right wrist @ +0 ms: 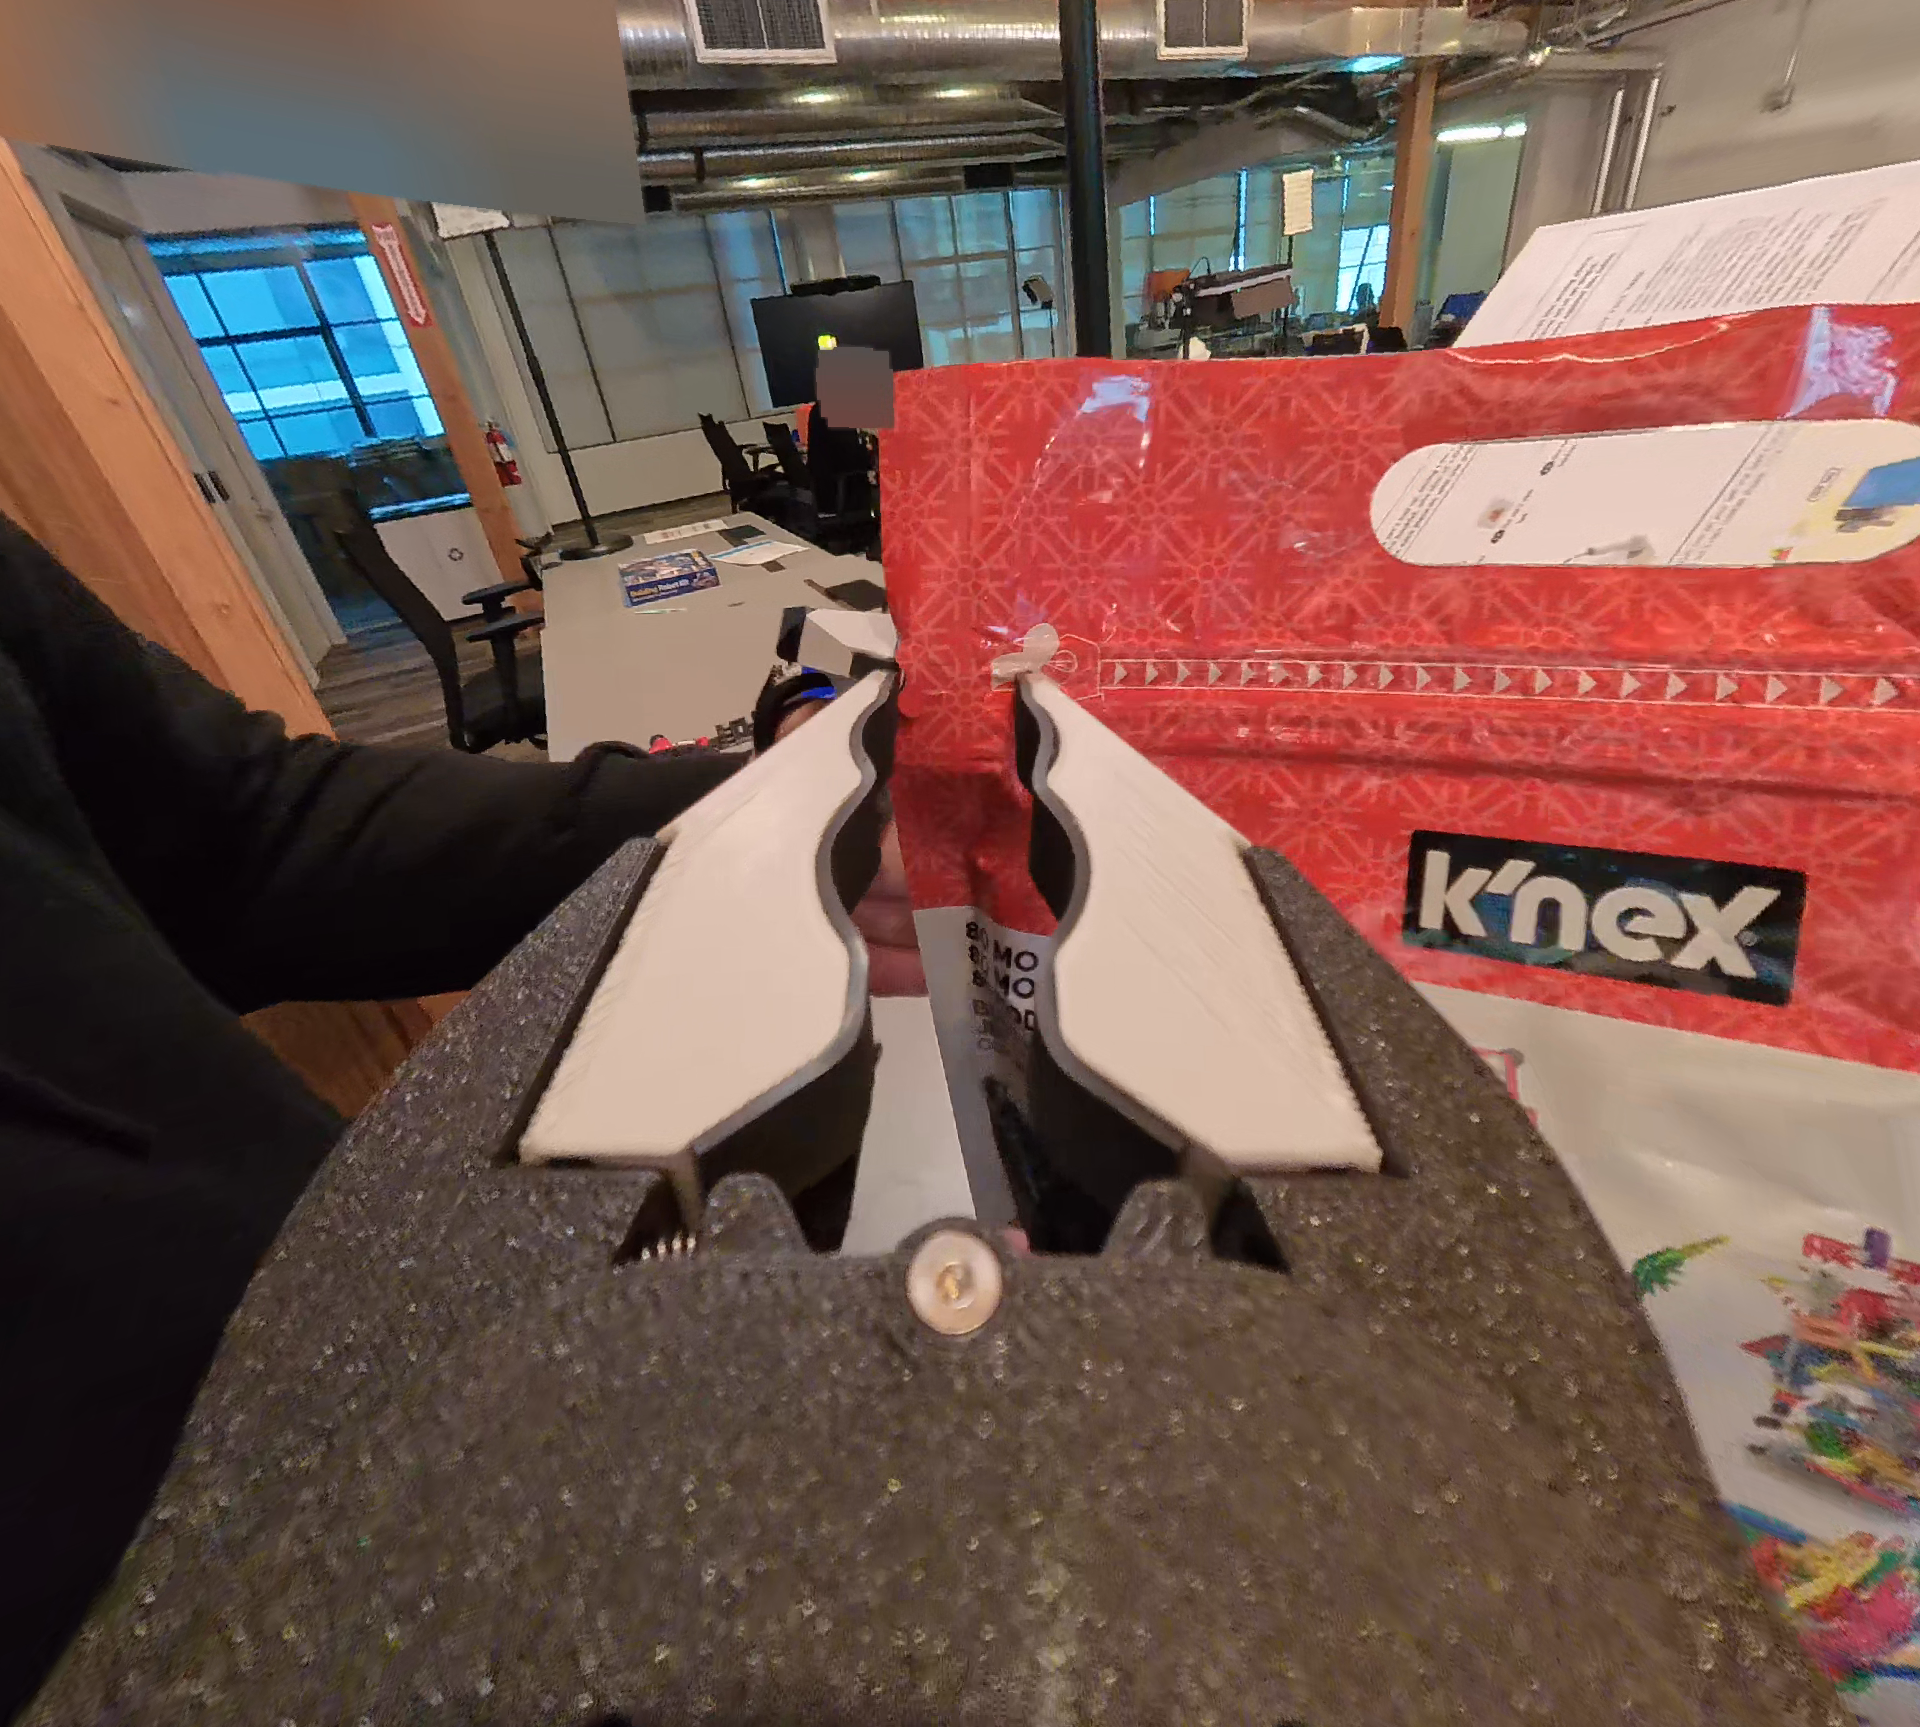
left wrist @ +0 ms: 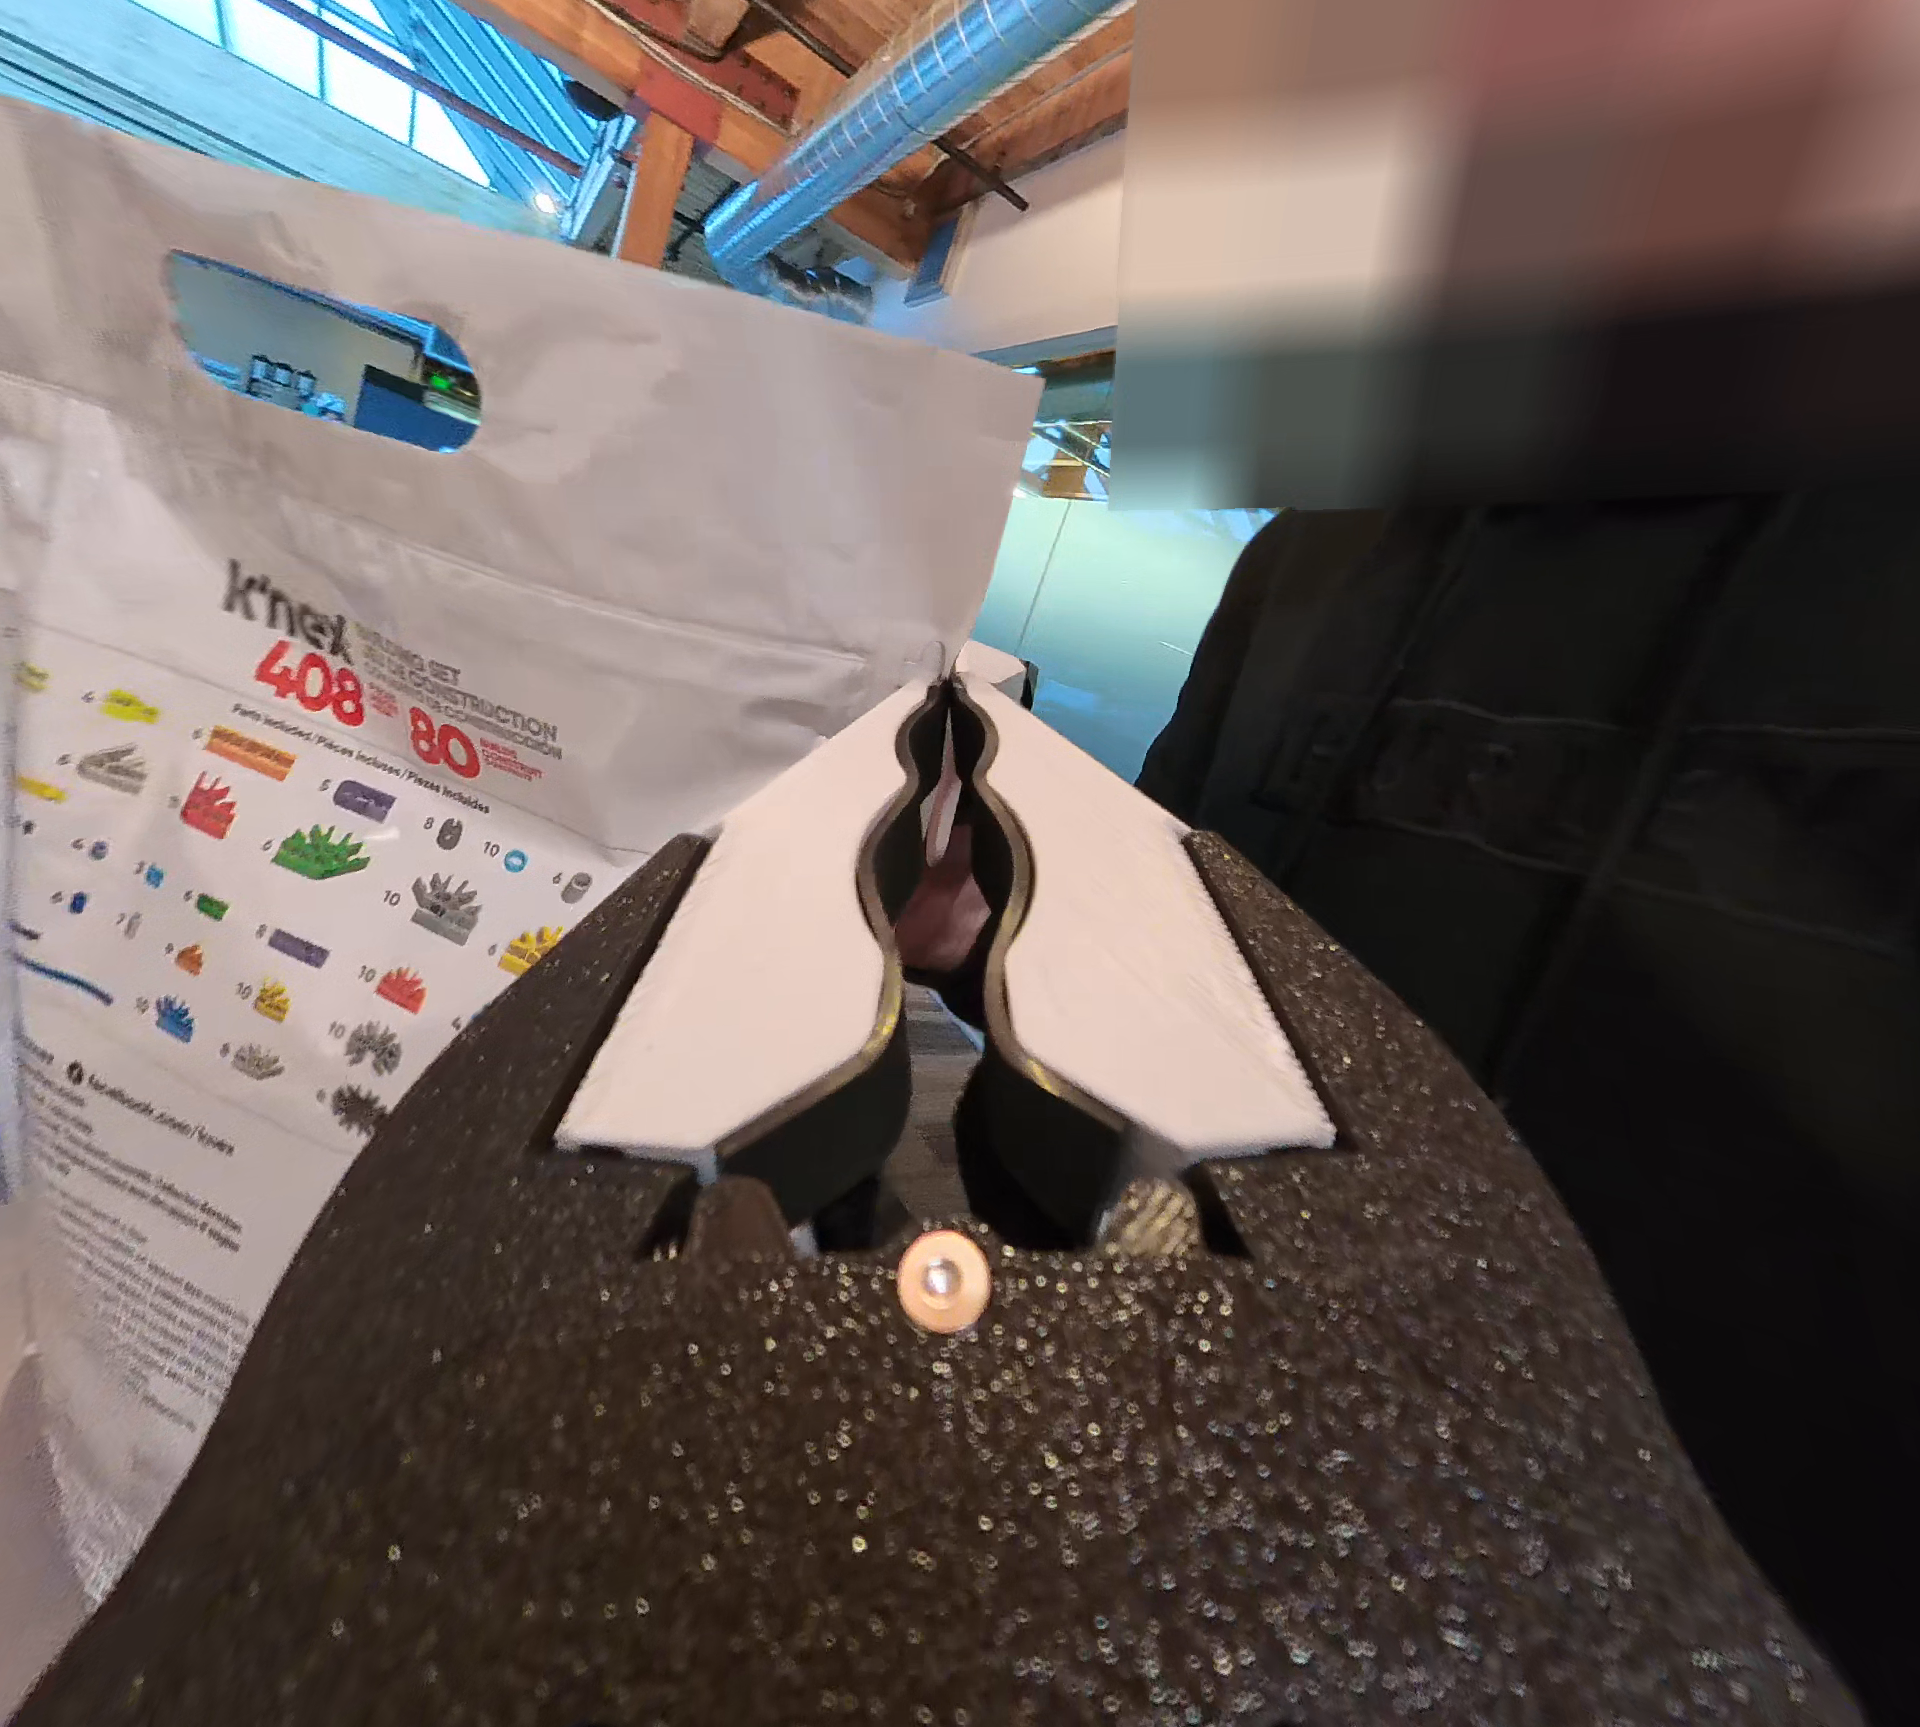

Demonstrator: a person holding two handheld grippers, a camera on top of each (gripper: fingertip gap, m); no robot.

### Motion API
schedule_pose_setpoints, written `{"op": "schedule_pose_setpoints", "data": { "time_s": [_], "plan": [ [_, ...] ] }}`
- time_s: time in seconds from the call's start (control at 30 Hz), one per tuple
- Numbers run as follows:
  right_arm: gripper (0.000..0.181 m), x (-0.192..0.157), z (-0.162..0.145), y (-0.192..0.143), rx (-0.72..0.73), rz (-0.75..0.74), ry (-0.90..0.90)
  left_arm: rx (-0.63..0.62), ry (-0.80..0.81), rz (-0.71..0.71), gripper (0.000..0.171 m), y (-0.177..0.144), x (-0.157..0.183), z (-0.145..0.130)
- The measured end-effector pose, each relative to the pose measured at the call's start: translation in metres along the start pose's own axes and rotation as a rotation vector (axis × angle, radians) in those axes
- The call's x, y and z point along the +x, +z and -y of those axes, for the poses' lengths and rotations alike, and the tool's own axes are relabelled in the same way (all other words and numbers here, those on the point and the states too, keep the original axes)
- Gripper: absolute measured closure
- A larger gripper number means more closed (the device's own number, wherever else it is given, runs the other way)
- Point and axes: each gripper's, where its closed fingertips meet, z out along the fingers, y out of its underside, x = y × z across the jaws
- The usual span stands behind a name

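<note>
The bag is the largest item and carries the main risk. It stands upright between the two tools, and its base is out of view, so what supports it cannot be determined. The only confirmed hold is a thin pinch at one side edge, so in all likelihood a slip there would let the bag sag or swing. The film is glossy and creased, which suggests low friction and a tendency to tear if pulled sideways. The front is red with a patterned print, with a closure strip running across it and a white lower panel with coloured pictures. The back, seen in the left wrist view, is white with printed part diagrams and an oval handle cut-out. The left claw has its tips pressed together, apparently clamped on the bag's side edge at closure height (the contact itself is mostly hidden by the tips). The right claw has its fingers apart with the bag's edge standing between them. One tip is just beside the small white slider tab. A small tab of this kind could easily be missed or bent by an off-centre closure.
</note>
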Motion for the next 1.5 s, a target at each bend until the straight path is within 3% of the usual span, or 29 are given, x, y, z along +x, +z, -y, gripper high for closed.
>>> {"op": "schedule_pose_setpoints", "data": {
  "time_s": [0.43, 0.7, 1.03, 1.13, 1.23, 1.43, 1.5],
  "plan": [
    [0.179, 0.003, 0.003, -0.033, -0.012, -0.001, -0.016, -0.057, -0.046, -0.153, 0.171, 0.030, -0.013, -0.012],
    [0.181, 0.005, 0.005, -0.047, 0.073, 0.061, 0.087, -0.074, -0.050, -0.196, 0.171, 0.040, -0.015, -0.017],
    [0.181, 0.019, 0.008, -0.046, 0.058, -0.071, 0.034, -0.091, 0.026, -0.069, 0.171, 0.037, -0.018, -0.013],
    [0.181, 0.021, 0.007, -0.044, 0.054, -0.087, 0.029, -0.090, 0.066, 0.028, 0.171, 0.035, -0.023, -0.012],
    [0.181, 0.023, 0.008, -0.042, 0.045, -0.105, 0.016, -0.099, 0.117, 0.116, 0.160, 0.035, -0.022, -0.012],
    [0.181, 0.024, 0.007, -0.038, 0.033, -0.118, -0.010, -0.106, 0.199, 0.316, 0.161, 0.036, -0.030, -0.009],
    [0.181, 0.024, 0.007, -0.038, 0.031, -0.120, -0.013, -0.112, 0.234, 0.366, 0.169, 0.036, -0.033, -0.009]
  ]
}}
